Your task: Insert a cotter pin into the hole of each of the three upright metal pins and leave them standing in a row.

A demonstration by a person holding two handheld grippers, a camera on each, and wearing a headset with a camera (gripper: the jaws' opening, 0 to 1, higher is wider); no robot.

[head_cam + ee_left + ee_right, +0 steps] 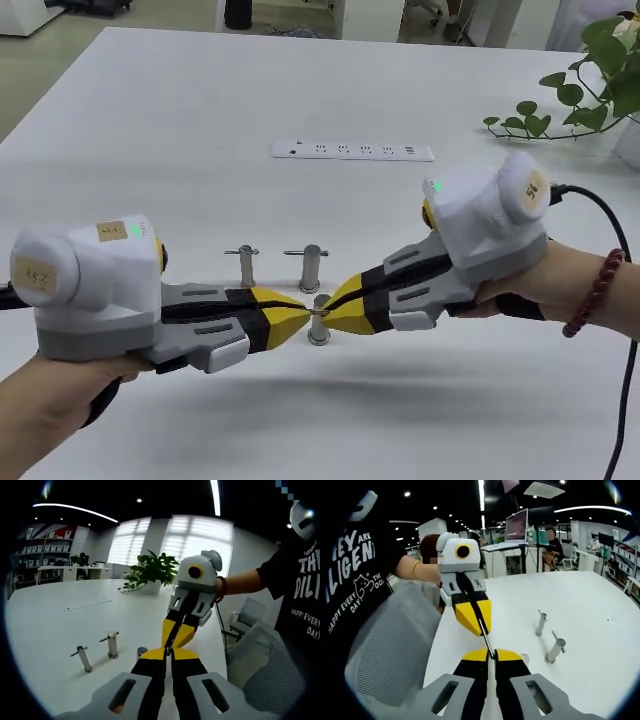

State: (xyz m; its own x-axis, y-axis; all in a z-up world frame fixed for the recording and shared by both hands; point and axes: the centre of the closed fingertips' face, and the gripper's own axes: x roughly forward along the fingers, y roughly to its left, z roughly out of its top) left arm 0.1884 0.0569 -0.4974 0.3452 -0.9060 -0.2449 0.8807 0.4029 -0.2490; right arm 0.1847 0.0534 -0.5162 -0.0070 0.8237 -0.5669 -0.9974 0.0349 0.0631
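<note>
Head view: the left tongs (298, 318) and right tongs (337, 312) are seen meeting tip to tip directly over the third metal pin (319, 334), which stands nearer the near edge of the worktop (200, 120) than the other two. The first metal pin (246, 266) and second metal pin (311, 266) are set side by side just behind it, each crossed near its top by a thin bar.

What passes between the tips is made out better in the right gripper view. There the loose cotter pin (486, 639) is shown as a thin rod running from the left tongs' closed tips to the right tongs' closed tips, and both appear clamped on it.

A power strip (350, 150) is laid well apart towards the far edge, and a plant (590, 90) is placed by the far right corner. Bare worktop is left open on every side of the pins.
</note>
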